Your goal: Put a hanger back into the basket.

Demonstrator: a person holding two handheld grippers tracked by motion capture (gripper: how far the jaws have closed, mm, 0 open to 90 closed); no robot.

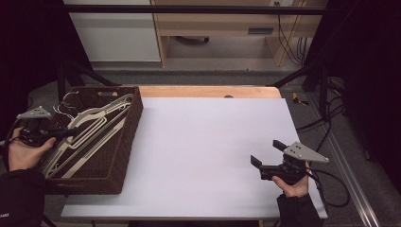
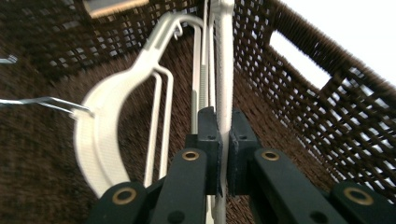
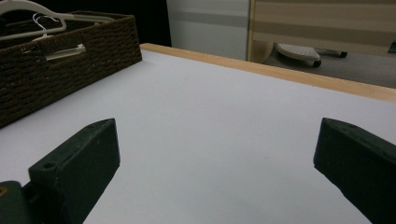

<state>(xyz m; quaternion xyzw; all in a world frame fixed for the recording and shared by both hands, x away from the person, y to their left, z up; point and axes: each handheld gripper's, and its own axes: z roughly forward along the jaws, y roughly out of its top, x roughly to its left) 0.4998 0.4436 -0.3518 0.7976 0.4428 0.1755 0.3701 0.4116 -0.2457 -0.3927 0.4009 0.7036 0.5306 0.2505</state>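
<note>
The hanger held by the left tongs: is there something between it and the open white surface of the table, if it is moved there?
Yes. The hanger lies inside the brown woven basket, so the basket's right wall stands between it and the white table. Other hangers lie beside it. Beyond the wall nothing visible blocks; the right tongs wait, open, near the far right edge.

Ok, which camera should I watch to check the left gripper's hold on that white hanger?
The left gripper view: its jaws stand shut on the white hanger bar, close up inside the basket. The high view shows the left gripper reaching in among the hangers, too small to judge. The right gripper view catches just hanger tops above the basket rim.
</note>
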